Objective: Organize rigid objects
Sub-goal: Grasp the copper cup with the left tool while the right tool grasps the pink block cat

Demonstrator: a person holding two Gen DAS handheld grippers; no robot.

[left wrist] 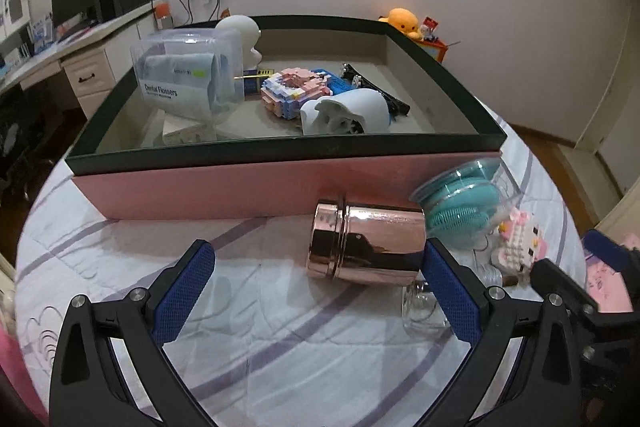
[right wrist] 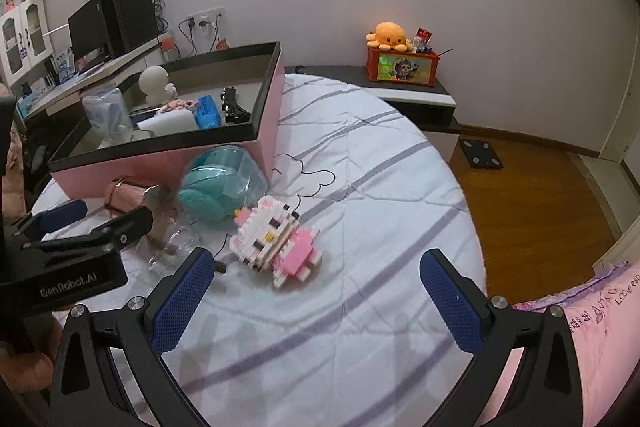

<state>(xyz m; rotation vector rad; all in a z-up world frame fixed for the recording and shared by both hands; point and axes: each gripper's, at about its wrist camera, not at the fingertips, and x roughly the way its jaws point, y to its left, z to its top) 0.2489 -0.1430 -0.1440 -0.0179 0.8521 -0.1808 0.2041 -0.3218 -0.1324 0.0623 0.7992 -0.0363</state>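
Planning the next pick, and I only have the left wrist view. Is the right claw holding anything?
Observer: No. The right claw is open, with nothing between its fingers.
Operator: What's nearest to it?
Observer: The pink-and-white block-built cat figure. It lies on the striped white quilt just ahead of the claw, left of centre, touching neither finger.
Operator: Anything to its right?
Observer: Only quilt up to the bed edge. Beyond that, a black flat scale sits on the wooden floor.
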